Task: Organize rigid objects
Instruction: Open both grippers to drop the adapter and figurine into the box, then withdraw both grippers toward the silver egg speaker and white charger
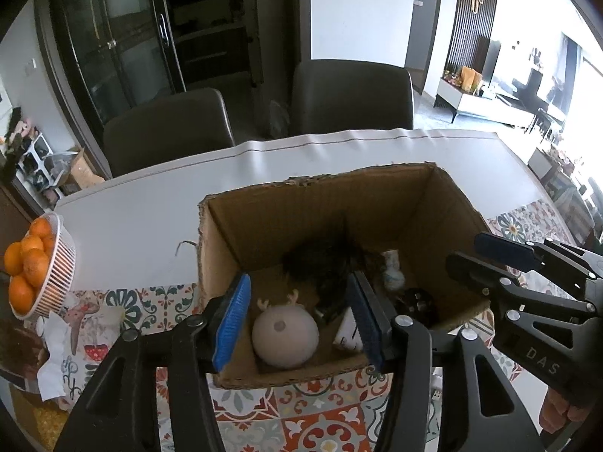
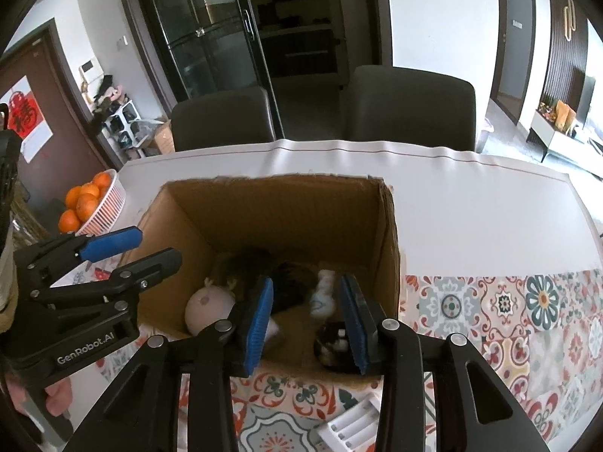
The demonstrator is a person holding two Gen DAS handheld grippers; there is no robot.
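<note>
While both tools hover over the open cardboard box (image 1: 316, 203), nothing is held in either. The left tool (image 1: 299, 324) has its blue pads (image 1: 231, 324) spread apart above the box's near edge, framing the pale round antlered figure (image 1: 285, 333). The right tool (image 2: 307, 324) is likewise spread and empty, its pads (image 2: 260, 324) flanking a small white-and-blue figurine (image 2: 322, 299) on the box floor.

Contents already inside the box, as seen from the right wrist: the round figure at 9 o'clock, a dark fuzzy mass (image 2: 282, 282) toward 12 o'clock, the figurine near centre, and a dark object with white parts (image 2: 333, 342) at 5 o'clock. Whether these touch one another cannot be told.

Outside the box, on the patterned worktop (image 2: 527, 320), a white ridged tray-like item (image 2: 354, 429) lies at 6 o'clock, just beside the box's near wall; what it is stays unclear. A basket of oranges (image 2: 94, 203) stands at 9 o'clock, well apart.

Judged from this arrangement, the task is well advanced: several rigid items are collected. The white item appears to be the main piece left, if it belongs to the set.
</note>
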